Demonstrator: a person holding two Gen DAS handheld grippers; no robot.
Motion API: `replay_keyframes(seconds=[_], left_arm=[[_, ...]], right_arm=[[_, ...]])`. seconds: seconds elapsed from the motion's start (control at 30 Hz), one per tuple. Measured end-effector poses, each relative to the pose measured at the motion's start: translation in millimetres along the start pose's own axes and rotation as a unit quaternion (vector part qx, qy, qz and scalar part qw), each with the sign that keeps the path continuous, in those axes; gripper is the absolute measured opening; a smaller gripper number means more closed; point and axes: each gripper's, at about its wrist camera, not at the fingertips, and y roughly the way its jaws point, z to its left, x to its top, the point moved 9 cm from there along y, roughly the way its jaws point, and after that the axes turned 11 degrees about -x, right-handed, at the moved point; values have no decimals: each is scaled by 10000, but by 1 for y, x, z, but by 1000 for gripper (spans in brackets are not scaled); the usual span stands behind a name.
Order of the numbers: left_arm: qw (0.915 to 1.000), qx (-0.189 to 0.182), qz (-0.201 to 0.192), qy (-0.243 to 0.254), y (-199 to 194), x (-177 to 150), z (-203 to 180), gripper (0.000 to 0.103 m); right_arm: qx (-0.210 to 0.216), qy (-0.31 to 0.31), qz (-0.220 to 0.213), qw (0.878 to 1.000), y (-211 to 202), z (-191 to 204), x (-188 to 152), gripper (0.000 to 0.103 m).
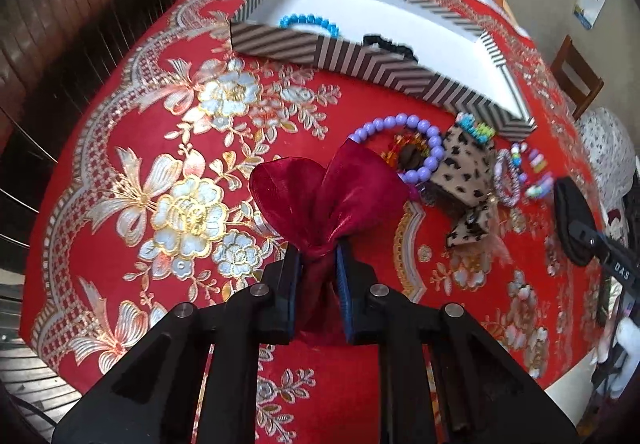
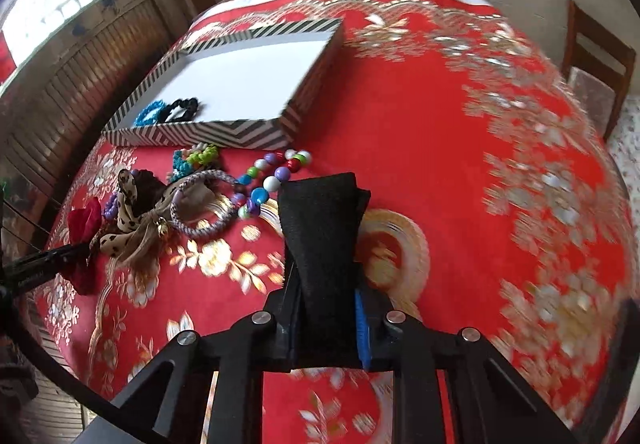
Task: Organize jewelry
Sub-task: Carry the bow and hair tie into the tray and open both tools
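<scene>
The left claw (image 1: 318,264) was clenched on the gathered neck of a dark red organza pouch (image 1: 324,187), which fanned out at the centre of the left wrist view. The right claw (image 2: 326,304) gripped a folded black cloth pouch (image 2: 320,228) at the centre of the right wrist view. Both were held over a desk covered by a red cloth with gold and silver flowers (image 1: 140,163). A striped tray (image 1: 360,59) with a white floor lay in the upper middle of the left view, holding a blue bead bracelet (image 1: 310,21) and a black scrunchie (image 1: 390,45). Just below the tray, right of centre, lay a purple bead bracelet (image 1: 416,147), a leopard-print bow (image 1: 466,167) and a multicoloured bead string (image 2: 272,179).
</scene>
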Motion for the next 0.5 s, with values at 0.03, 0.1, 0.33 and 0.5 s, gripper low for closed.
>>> replay_keyframes(seconds=[0.03,0.1,0.33,0.5], left_arm=[[10000,-13,-46,1,-4,1,-2,15],[9999,-52,-155,35,-14,6,-7,15],[9988,-113,-399,246,-33,34,-33,15],[9978,-137,-558,336,-33,65,-39,15]], right_arm=[[33,103,-23,9999,-7,-6,-2,20],[116,235,-72,9996,-16,-11,0,20],[586,459,-356,9966,-41,5,25,20],[791,312,-509,9951,-42,32,59,20]])
